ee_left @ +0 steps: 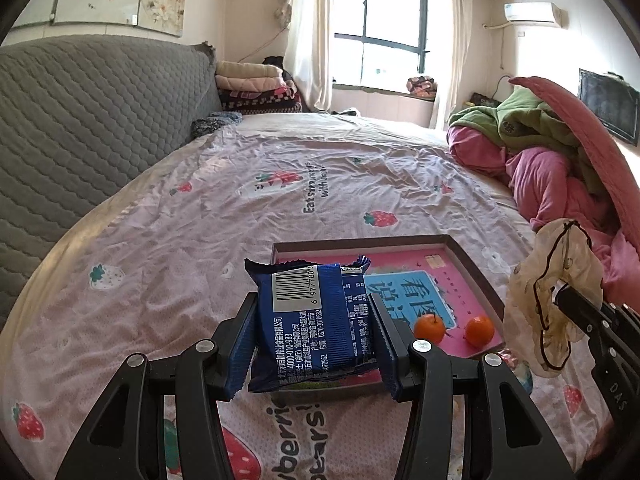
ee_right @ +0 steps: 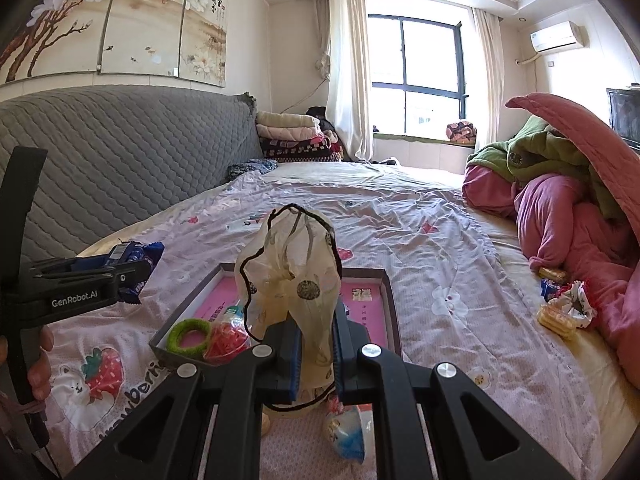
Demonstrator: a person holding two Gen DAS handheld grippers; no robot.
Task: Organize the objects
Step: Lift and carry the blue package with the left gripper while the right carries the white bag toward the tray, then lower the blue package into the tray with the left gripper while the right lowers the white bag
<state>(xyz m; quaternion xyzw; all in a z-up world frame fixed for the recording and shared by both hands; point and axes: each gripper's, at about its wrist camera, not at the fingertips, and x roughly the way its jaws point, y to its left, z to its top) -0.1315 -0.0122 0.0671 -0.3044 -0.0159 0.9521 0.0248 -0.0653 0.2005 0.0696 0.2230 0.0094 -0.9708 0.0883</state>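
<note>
My left gripper (ee_left: 316, 320) stood about half spread, its pads pressed on both sides of a blue snack packet (ee_left: 312, 320), which sat at the lower centre of the left view, above the near edge of a shallow tray (ee_left: 476, 268) on the bed (ee_left: 200, 220). Two small oranges (ee_left: 454, 330) lay in the tray at lower right. My right gripper (ee_right: 316, 356) was pinched fully together on a thin cream cloth bag (ee_right: 292, 276), hanging crumpled above the tray at the centre of the right view.
</note>
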